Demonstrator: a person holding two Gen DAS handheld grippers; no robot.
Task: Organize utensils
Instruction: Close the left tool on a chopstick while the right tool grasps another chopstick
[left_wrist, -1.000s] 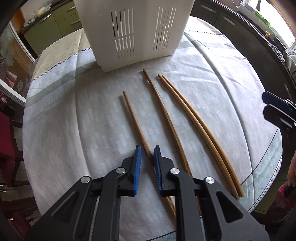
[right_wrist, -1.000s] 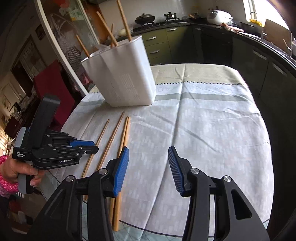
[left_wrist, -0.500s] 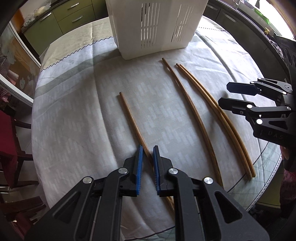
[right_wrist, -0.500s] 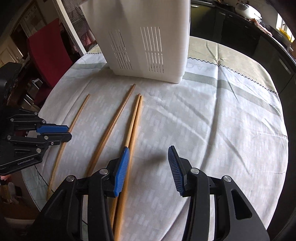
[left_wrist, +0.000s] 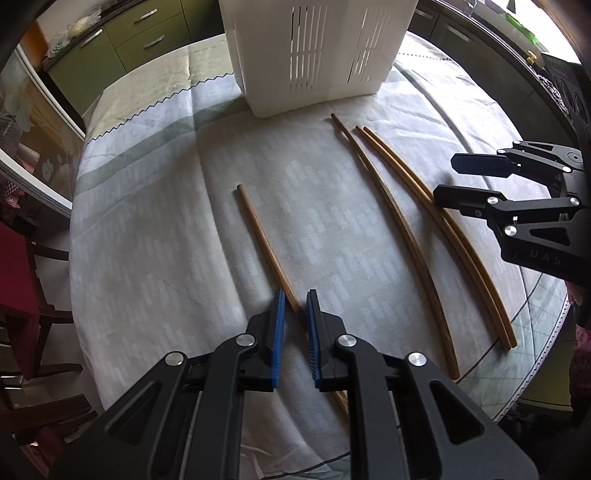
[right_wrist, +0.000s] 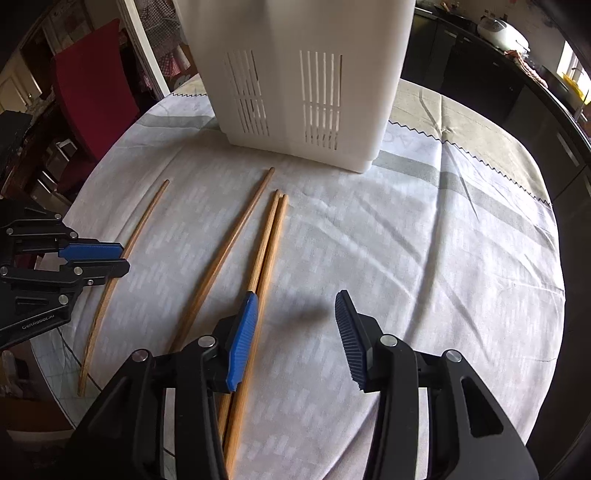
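Several wooden chopsticks lie on the clothed table in front of a white slotted utensil holder (left_wrist: 314, 51), which also shows in the right wrist view (right_wrist: 299, 74). My left gripper (left_wrist: 293, 306) is shut on the leftmost chopstick (left_wrist: 264, 243), which still touches the cloth. A single chopstick (left_wrist: 402, 229) and a pair (left_wrist: 454, 236) lie to its right. My right gripper (right_wrist: 295, 314) is open and empty, its left finger over the pair (right_wrist: 266, 251). It shows at the right edge of the left wrist view (left_wrist: 469, 181).
A red chair (right_wrist: 92, 81) stands beyond the table's far left edge. Kitchen cabinets (left_wrist: 122, 40) run behind the table. The table edge (left_wrist: 535, 362) lies close behind the chopsticks' near ends.
My left gripper has closed onto the leftmost chopstick. My right gripper has swung down and forward over the pair of chopsticks, staying open.
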